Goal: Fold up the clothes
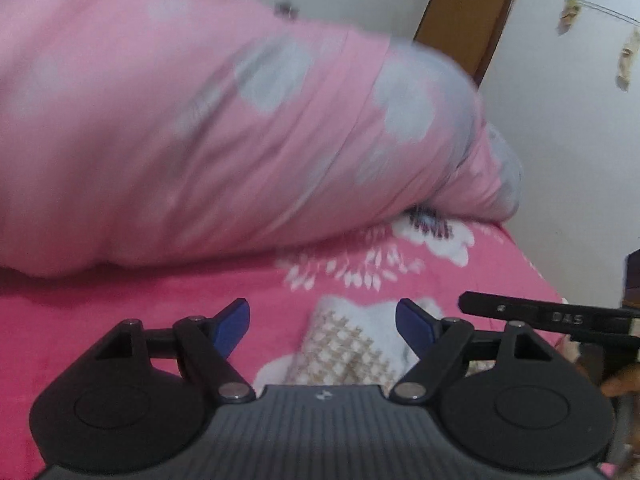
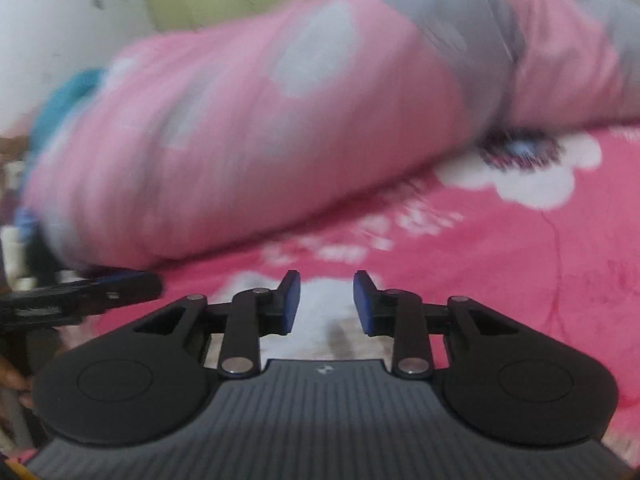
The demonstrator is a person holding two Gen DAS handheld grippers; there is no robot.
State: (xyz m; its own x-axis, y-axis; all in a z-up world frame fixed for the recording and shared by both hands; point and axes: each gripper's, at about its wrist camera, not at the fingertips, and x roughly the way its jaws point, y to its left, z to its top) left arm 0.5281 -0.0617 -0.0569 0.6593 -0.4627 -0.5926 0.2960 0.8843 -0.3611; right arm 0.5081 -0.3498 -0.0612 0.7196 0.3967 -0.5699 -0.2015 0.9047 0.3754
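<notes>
- left gripper (image 1: pixel 322 326) is hovering with fingers spread wide, gripping nothing.
- right gripper (image 2: pixel 327 304) is hovering, fingers apart, empty.
- pink cloth (image 1: pixel 192 128) is lying bunched on the bed (image 1: pixel 120 320).

Bedroom: floral bedspread (image 1: pixel 500 256), pillow (image 1: pixel 200 140)

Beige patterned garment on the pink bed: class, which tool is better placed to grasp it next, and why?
Probably the left tool: its open jaws frame the beige patterned garment just ahead. The right tool, also open, faces mostly a white patch of the bedsheet.
</notes>
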